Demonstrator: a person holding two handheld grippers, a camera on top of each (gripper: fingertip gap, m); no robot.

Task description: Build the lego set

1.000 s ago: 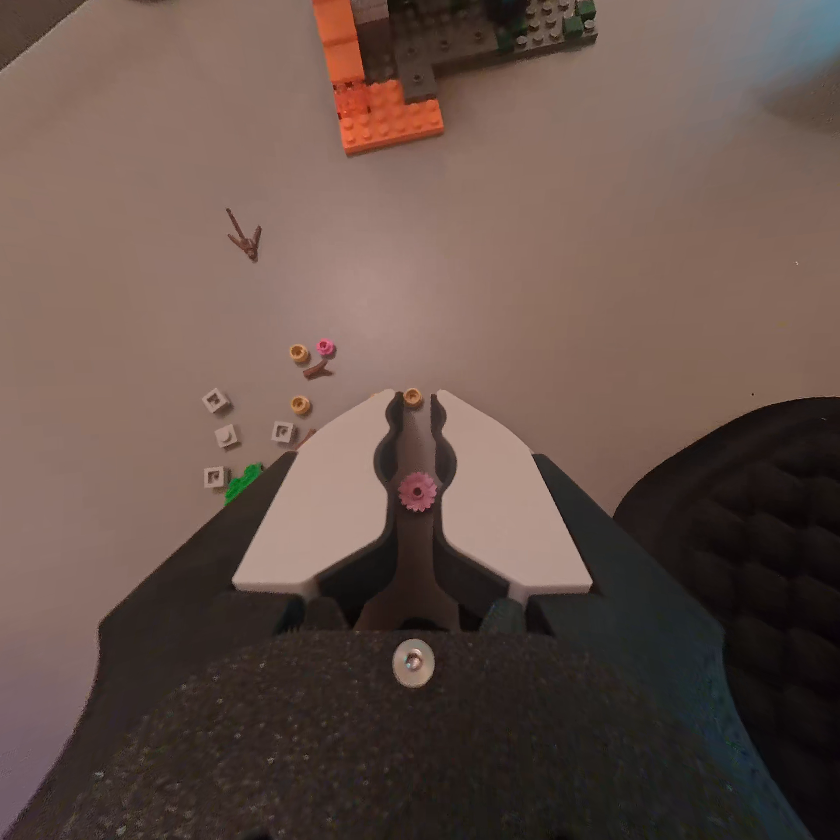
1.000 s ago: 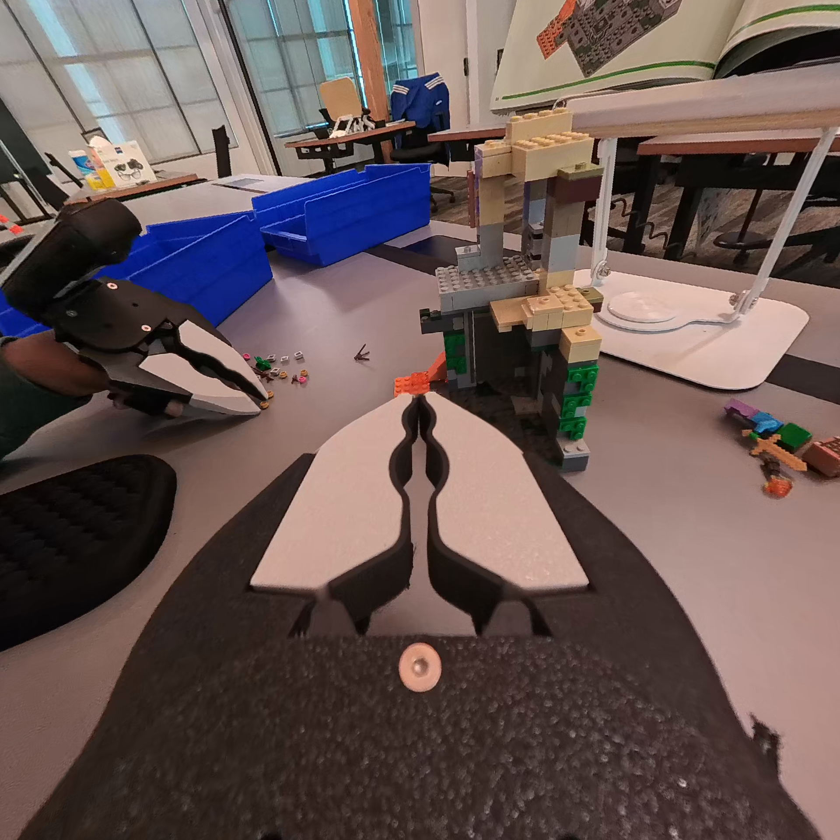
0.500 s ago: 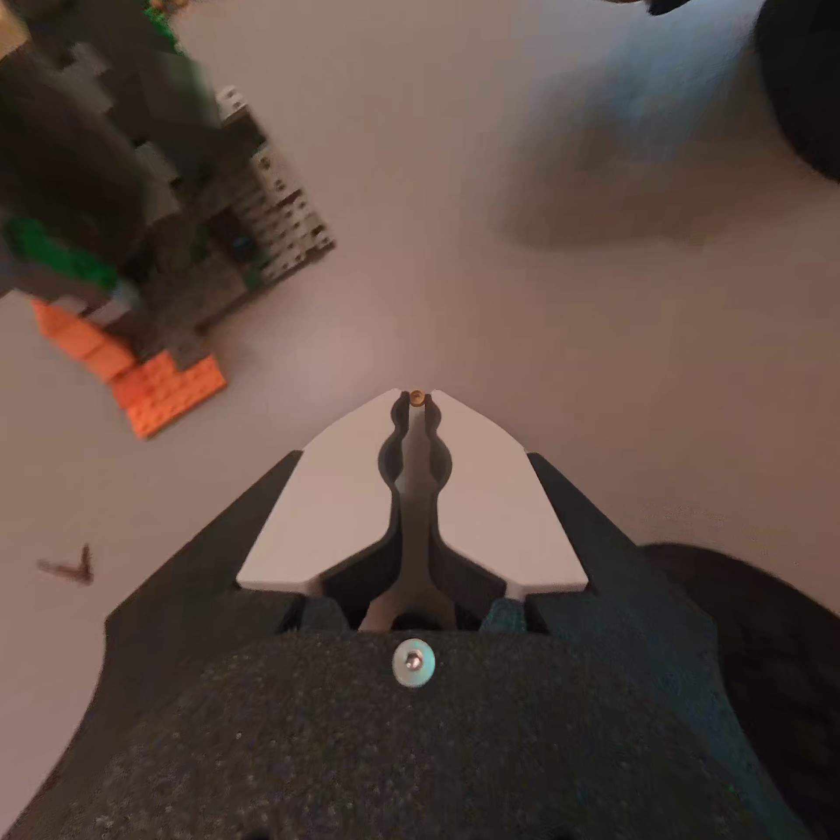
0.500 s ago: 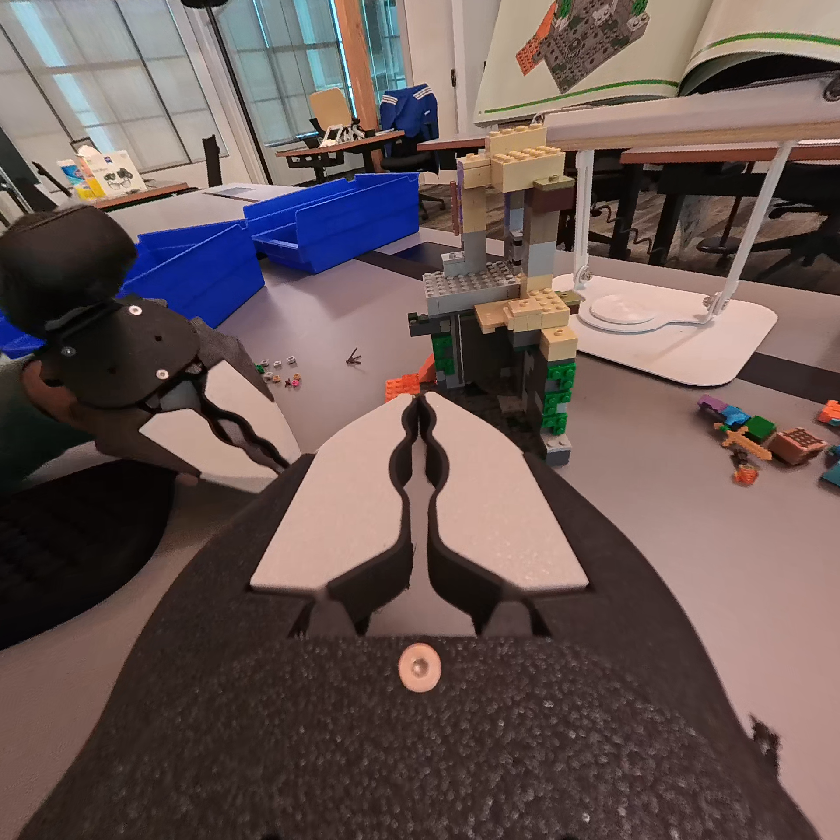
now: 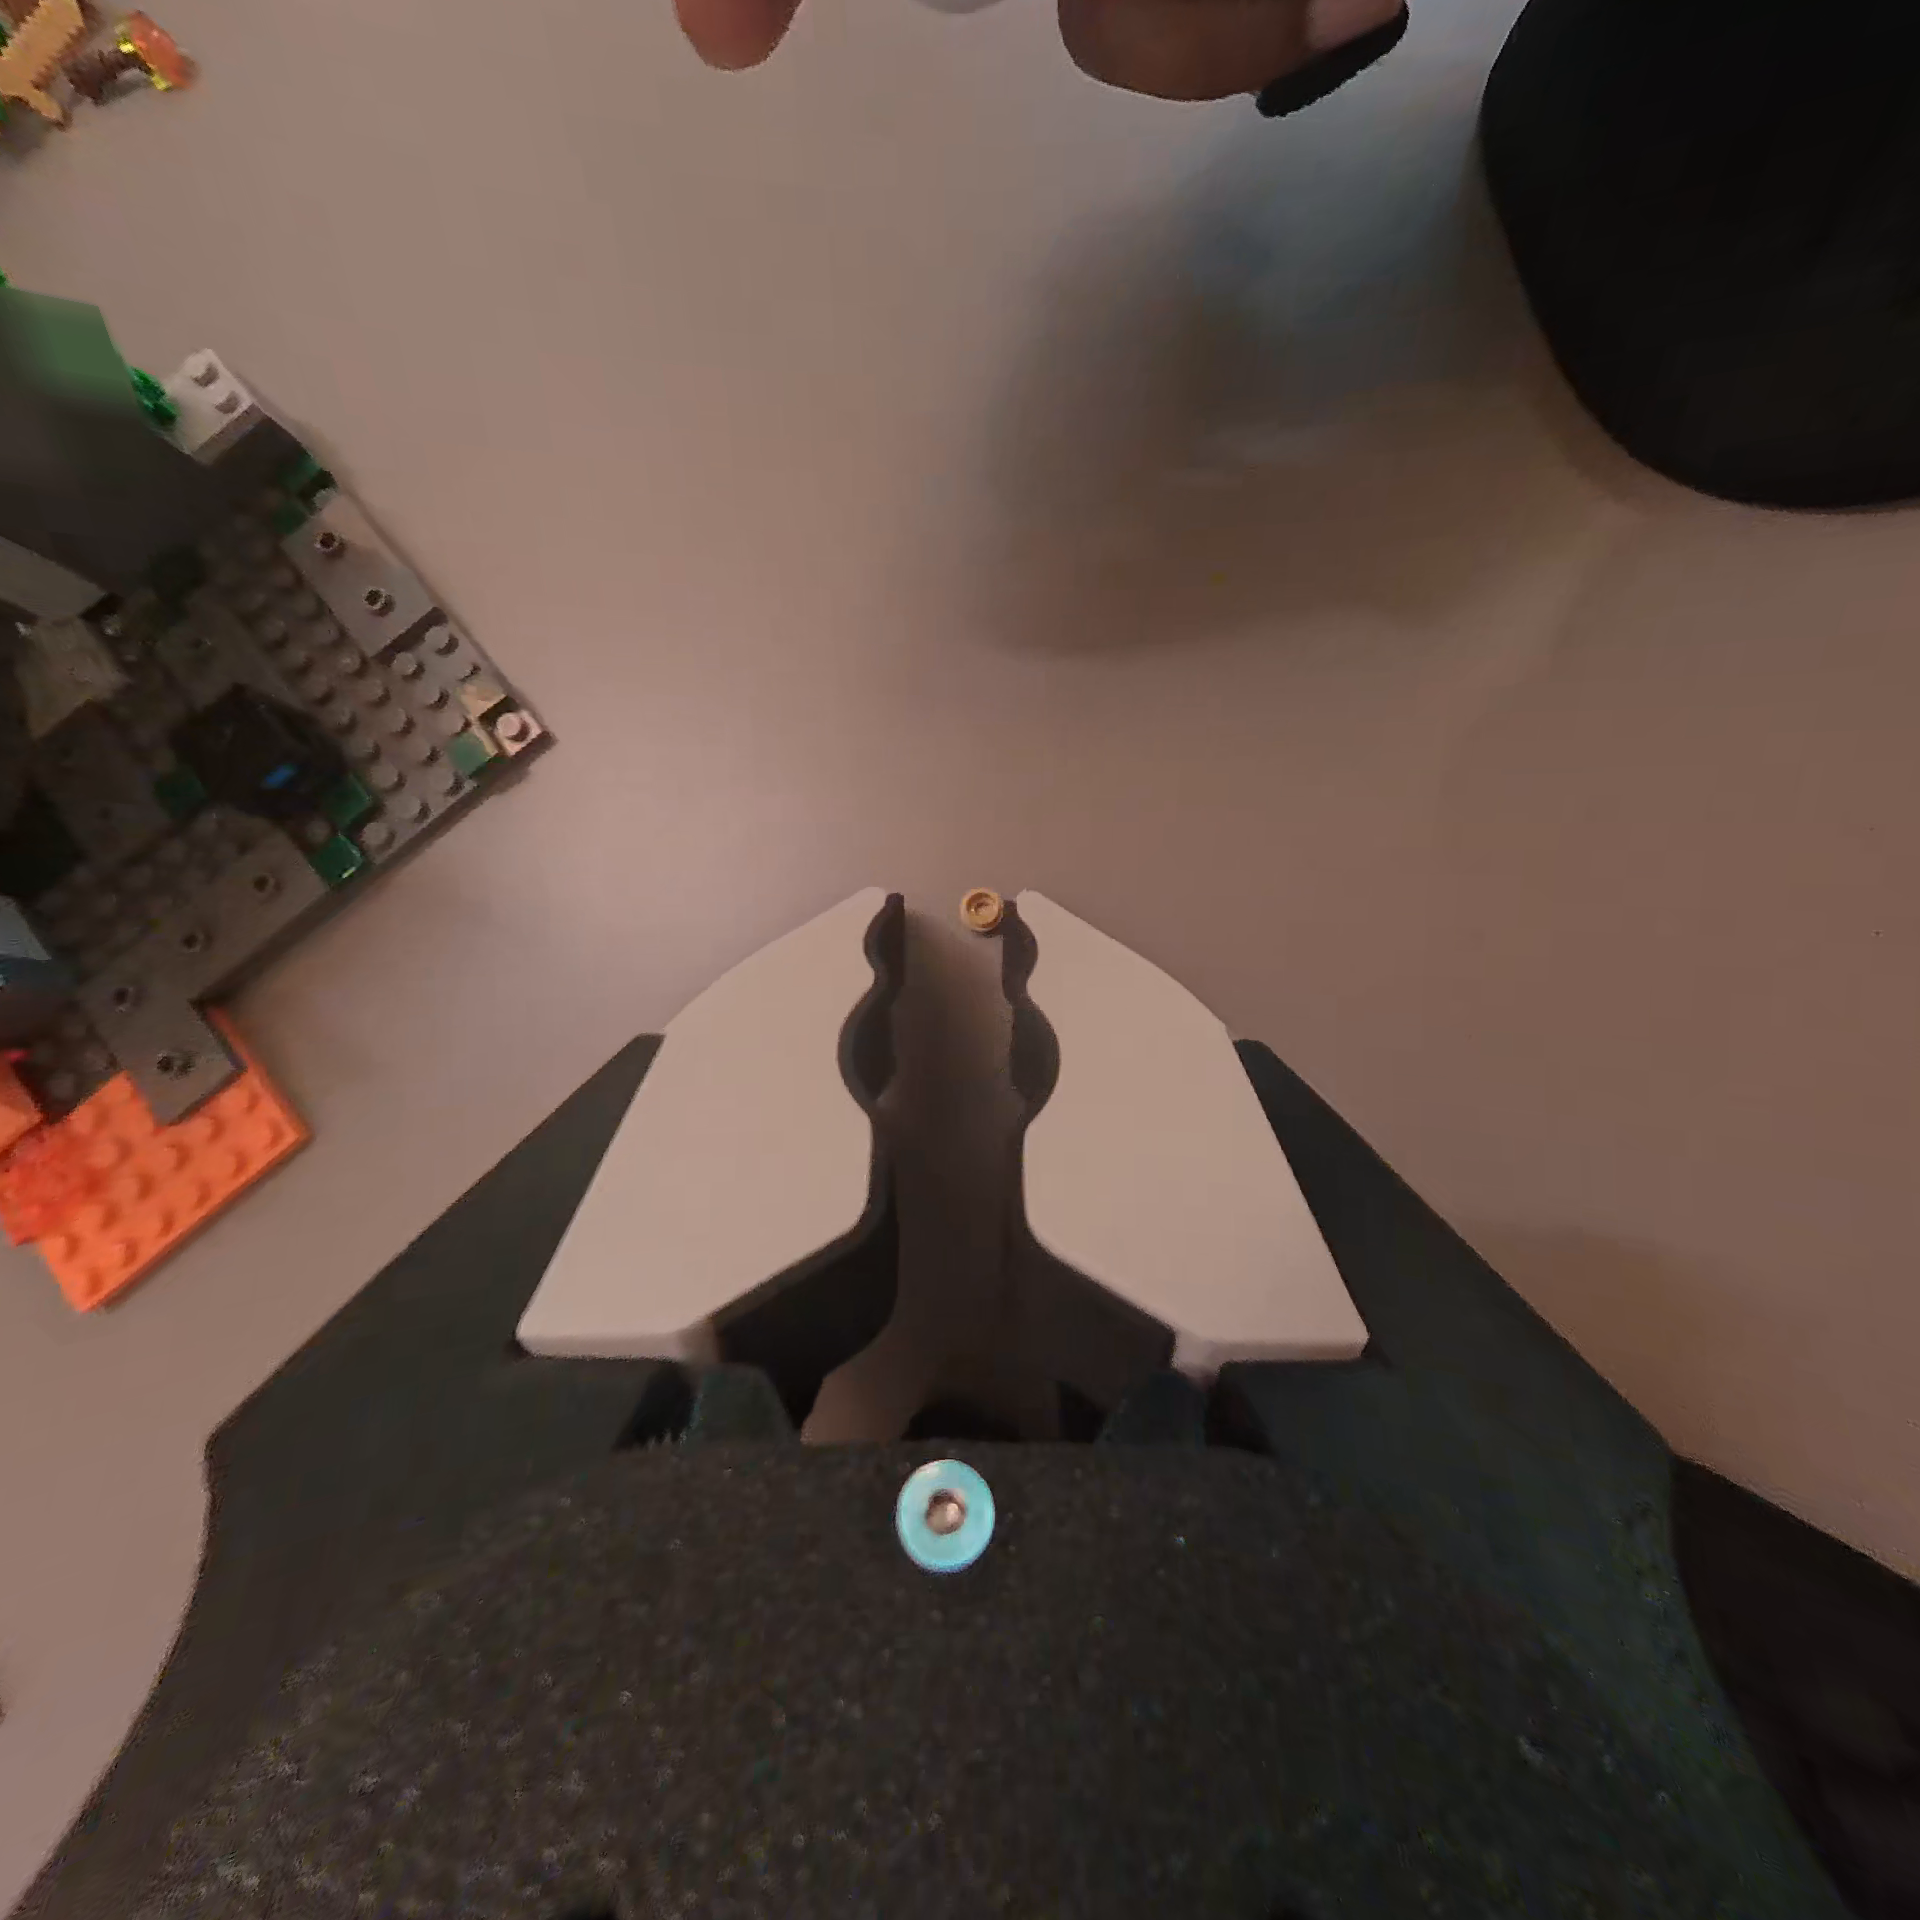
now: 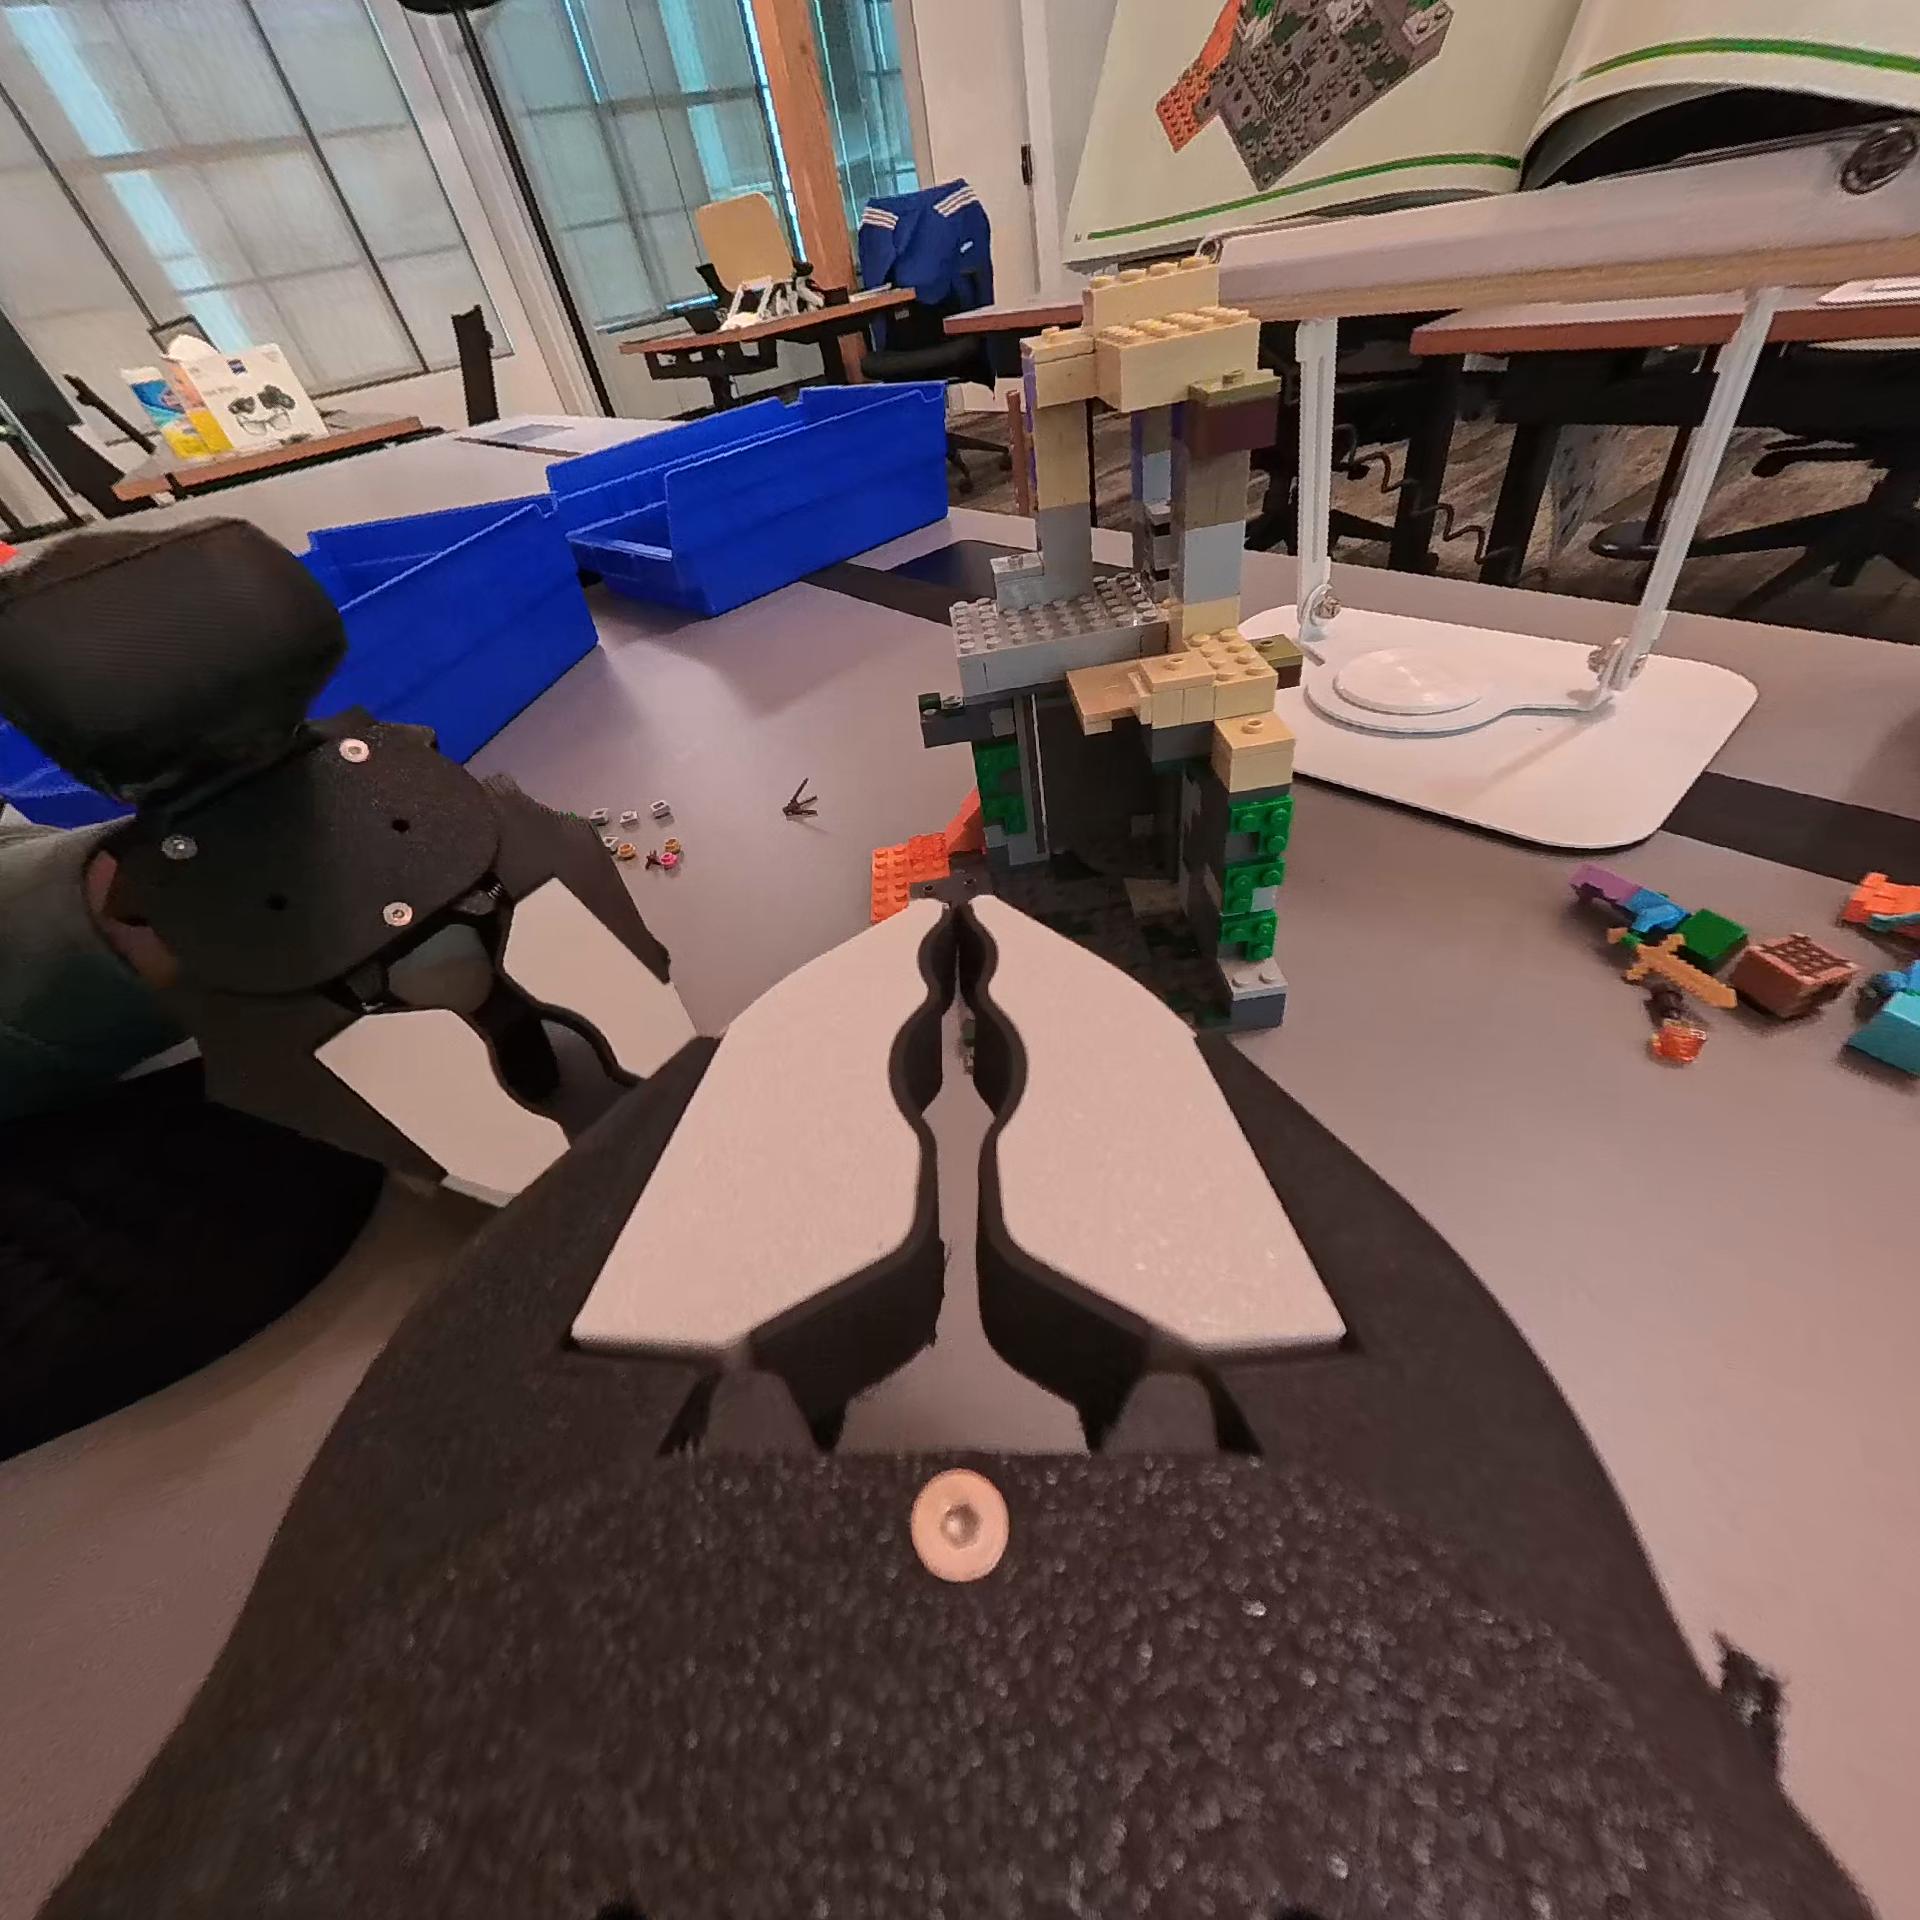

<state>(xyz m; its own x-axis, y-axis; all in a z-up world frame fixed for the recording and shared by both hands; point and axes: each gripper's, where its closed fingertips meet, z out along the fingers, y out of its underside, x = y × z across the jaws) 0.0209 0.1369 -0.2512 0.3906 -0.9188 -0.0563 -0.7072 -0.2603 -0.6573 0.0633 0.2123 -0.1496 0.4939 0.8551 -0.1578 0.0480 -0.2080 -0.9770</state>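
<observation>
My left gripper [image 5: 958, 906] is open above the bare table, just right of the lego build's grey baseplate [image 5: 312, 665]. A small tan round stud [image 5: 981, 912] sits between the tips, close against the right finger; whether it rests on the table I cannot tell. The build has an orange plate [image 5: 156, 1174] at its near corner. In the right wrist view the build [image 6: 1132, 665] stands as a tall tower of tan, grey and green bricks. My right gripper [image 6: 956, 914] is shut and empty in front of it. The left gripper [image 6: 623, 1029] shows at the left, tips hidden.
A black foam pad [image 5: 1714, 239] lies at the right. Small loose pieces [image 6: 634, 831] lie left of the build, and larger ones [image 6: 1766, 956] to its right. Blue bins [image 6: 748, 488] stand behind. An instruction booklet [image 6: 1455, 94] rests on a white stand [image 6: 1507, 727]. A hand [image 5: 1174, 42] shows at the top. Some 12 cm of space lies between my two pairs of fingers. Between my left fingertips and the orange plate [image 5: 156, 1174] there is roughly 15 cm. Seen from the right wrist view [image 6: 899, 878] as well.
My left gripper carried the tan stud from the pile of small pieces over to the front of the build, then opened. The right gripper stayed shut and drifted slightly.
</observation>
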